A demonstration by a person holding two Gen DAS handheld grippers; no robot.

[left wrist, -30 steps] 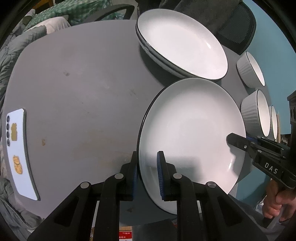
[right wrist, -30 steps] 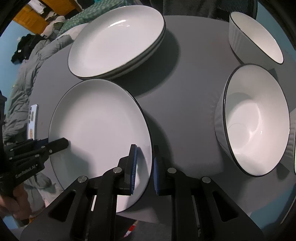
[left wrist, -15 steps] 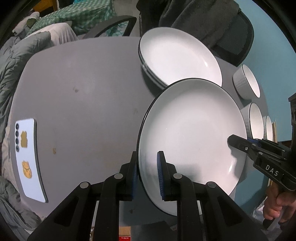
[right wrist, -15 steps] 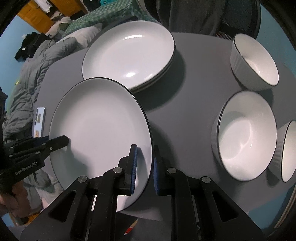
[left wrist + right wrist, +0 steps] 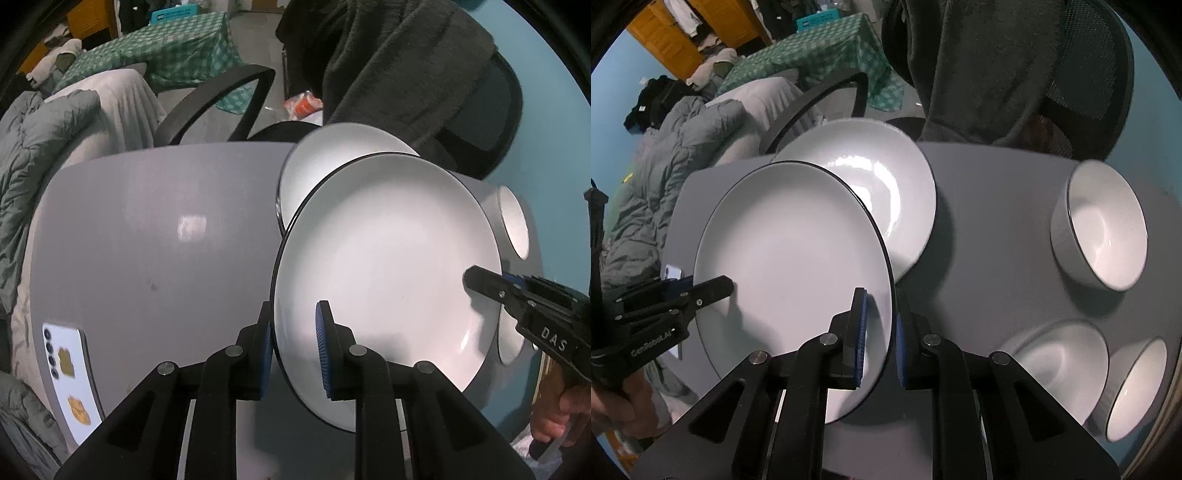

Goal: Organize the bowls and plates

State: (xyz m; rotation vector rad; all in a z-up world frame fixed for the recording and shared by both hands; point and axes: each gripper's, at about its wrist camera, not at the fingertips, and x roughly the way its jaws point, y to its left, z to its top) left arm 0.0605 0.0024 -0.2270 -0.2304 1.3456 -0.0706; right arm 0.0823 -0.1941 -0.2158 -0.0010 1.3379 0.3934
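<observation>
A white plate with a dark rim is held in the air between both grippers. My left gripper is shut on its left edge. My right gripper is shut on its right edge. The held plate hangs above the grey table and overlaps the near side of a stack of white plates at the back, which also shows in the right wrist view. Three white ribbed bowls stand on the right of the table.
A white phone lies at the table's left edge. A black office chair draped with a dark garment stands behind the table. Grey bedding lies to the left.
Both grippers have lifted the plate off the table and carried it back, so it now overlaps the plate stack. The table and bowls look farther below.
</observation>
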